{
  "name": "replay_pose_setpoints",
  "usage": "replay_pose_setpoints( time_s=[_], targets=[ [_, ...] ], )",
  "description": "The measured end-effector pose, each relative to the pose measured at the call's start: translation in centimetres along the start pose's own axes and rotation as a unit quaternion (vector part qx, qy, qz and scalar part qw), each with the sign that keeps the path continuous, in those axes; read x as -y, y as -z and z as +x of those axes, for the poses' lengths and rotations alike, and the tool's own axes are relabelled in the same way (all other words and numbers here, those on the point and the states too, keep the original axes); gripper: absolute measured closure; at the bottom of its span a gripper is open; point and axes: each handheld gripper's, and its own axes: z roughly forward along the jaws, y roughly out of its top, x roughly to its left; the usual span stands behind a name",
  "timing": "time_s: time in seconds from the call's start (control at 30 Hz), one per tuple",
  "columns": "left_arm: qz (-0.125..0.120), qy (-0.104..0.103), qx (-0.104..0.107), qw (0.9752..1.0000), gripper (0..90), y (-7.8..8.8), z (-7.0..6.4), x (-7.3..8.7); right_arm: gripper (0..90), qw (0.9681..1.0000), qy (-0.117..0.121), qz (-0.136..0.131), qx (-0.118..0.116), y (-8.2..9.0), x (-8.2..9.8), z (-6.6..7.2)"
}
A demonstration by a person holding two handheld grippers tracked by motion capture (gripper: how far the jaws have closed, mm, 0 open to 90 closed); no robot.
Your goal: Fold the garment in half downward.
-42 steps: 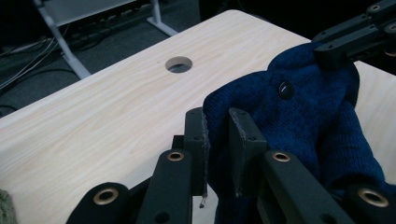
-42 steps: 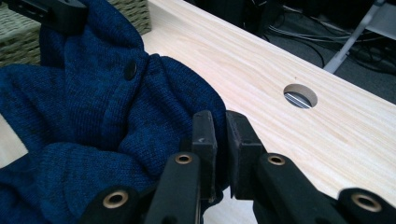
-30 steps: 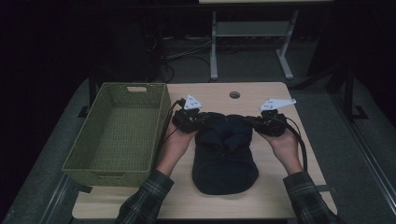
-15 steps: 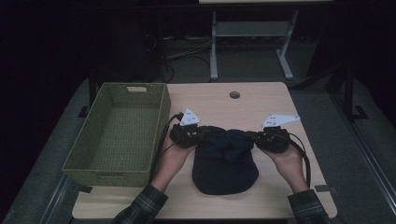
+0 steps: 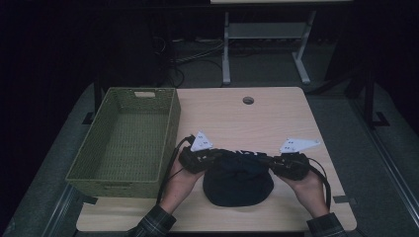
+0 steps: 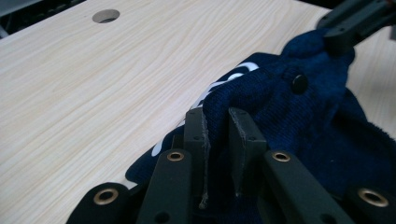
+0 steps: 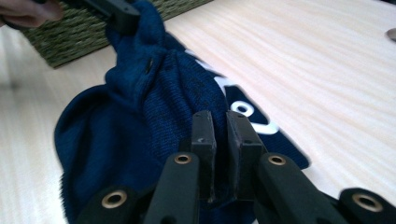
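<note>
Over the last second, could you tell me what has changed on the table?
Both grippers, left gripper and right gripper, kept their hold on the navy garment and drew its far edge toward the person, folding it shorter. The green basket stayed put, and no grip was released.

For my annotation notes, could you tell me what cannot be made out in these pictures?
- White lettering on the navy garment: left gripper view and right gripper view, folds hide most of it.
- Garment's type: bunched between left gripper and right gripper.
- Green basket near wall's inside: high view, hidden by its rim.
- Room behind the table: too dark.
</note>
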Motion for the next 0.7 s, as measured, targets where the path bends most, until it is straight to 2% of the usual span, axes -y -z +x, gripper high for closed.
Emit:
replay_pose_setpoints(
  time_s=[0.1,0.17,0.2,0.3,0.5,0.7],
  targets=[
    [0.002,-0.002,0.0,1.0,78.3,0.0,-0.1,0.0,82.2,1.0,-0.004,0.001,-0.007,-0.1,0.6,0.7],
    [0.001,0.008,0.017,0.9998,78.2,0.1,-0.2,0.3,82.2,1.0,0.001,0.004,-0.004,0.0,1.0,1.1],
    [-0.003,0.019,0.028,0.9994,78.2,0.2,-0.2,0.5,82.2,1.0,-0.002,0.003,-0.006,0.1,1.2,1.2],
    [-0.003,0.033,0.047,0.9983,78.0,0.3,-0.5,1.3,82.2,0.9998,-0.012,-0.002,-0.013,0.5,1.7,1.3],
    [0.003,0.038,0.059,0.9975,77.2,0.4,-1.1,2.6,81.6,0.9998,-0.007,0.006,-0.016,0.5,2.3,1.9],
    [0.0,0.051,0.077,0.9957,73.4,0.6,-1.3,3.6,79.2,0.9995,-0.018,0.007,-0.025,0.6,3.0,2.4]
  ],
)
